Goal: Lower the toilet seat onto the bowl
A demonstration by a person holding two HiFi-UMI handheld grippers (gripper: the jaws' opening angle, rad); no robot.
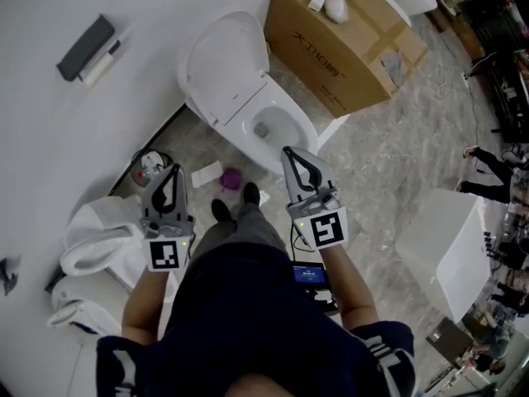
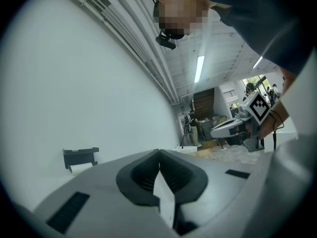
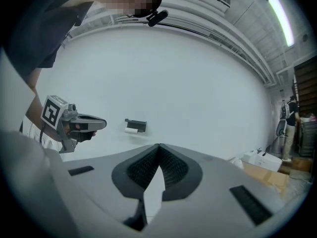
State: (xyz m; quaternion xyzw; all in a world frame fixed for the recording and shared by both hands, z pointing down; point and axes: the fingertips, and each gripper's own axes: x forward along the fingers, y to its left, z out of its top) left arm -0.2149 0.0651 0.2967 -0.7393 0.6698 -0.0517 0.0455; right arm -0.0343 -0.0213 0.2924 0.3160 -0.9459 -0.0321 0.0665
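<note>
At my left, the left gripper (image 1: 172,176) has its fingers pressed together, empty. Ahead, the toilet seat (image 1: 225,66) stands raised behind the bowl (image 1: 277,126). To the right, the right gripper (image 1: 296,162) is likewise closed, holding nothing. That seat looks stiff, slick, hinged; I'd push its free edge.

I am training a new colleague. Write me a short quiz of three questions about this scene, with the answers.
1. True or false: the toilet seat already lies flat on the bowl.
2. What do the left claw and the right claw hold?
3. In the head view, what stands to the right of the bowl? A) cardboard box B) ladder C) bicycle
Key: 1 false, it stands raised. 2 nothing, both are shut and empty. 3 A.
</note>
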